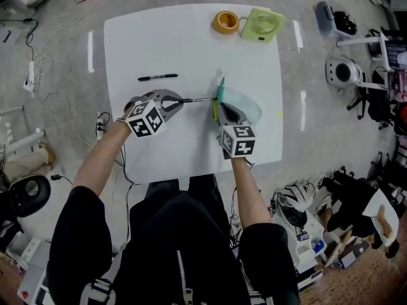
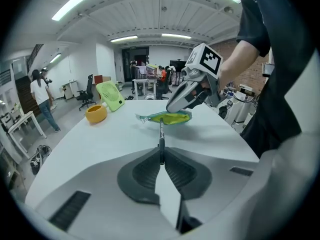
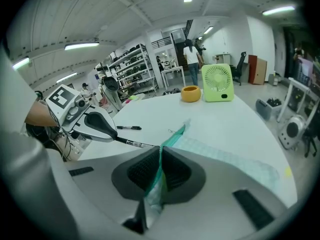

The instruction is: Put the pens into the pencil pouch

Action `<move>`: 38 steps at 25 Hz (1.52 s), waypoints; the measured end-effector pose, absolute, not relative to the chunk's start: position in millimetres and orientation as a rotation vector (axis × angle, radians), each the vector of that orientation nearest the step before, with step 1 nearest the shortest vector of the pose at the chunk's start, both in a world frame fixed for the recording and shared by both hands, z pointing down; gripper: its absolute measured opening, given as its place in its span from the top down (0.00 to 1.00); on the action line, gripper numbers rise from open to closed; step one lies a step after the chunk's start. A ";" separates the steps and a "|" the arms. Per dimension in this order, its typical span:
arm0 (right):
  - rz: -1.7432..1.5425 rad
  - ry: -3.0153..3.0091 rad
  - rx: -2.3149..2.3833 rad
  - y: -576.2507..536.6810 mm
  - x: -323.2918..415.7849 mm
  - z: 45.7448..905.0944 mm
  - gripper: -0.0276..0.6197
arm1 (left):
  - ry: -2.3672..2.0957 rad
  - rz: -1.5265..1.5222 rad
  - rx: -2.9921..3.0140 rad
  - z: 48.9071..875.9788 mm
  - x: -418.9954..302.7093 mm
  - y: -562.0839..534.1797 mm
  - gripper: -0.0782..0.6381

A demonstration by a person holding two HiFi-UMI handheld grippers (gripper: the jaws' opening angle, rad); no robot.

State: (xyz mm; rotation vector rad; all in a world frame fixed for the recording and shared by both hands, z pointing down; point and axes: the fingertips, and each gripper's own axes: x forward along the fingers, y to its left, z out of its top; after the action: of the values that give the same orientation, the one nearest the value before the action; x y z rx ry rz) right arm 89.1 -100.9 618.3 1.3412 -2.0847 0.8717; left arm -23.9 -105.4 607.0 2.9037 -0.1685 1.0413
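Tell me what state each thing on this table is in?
Clear teal-edged pencil pouch: edge lifted, mouth looks open.
Right gripper: shut on the pouch's edge.
Left gripper: shut on a thin black pen, its tip at the pouch's mouth.
Second black pen: lying loose on the white table.
Green desk fan: upright.
Orange tape roll: lying flat.
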 end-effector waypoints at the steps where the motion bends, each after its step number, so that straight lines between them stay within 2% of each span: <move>1: 0.872 -2.091 1.336 -99.9 89.2 617.5 0.91 | -0.159 1.037 2.906 606.9 -19.6 -104.0 0.83; 38: 0.880 -2.265 1.233 -70.3 79.3 589.3 0.92 | -0.047 0.949 2.959 606.0 89.3 -72.1 0.83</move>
State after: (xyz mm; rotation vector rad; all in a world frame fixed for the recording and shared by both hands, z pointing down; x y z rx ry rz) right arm 79.3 -70.3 589.3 1.2327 -2.2652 0.8800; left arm 89.3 -72.1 606.0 2.9593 -0.0467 0.9486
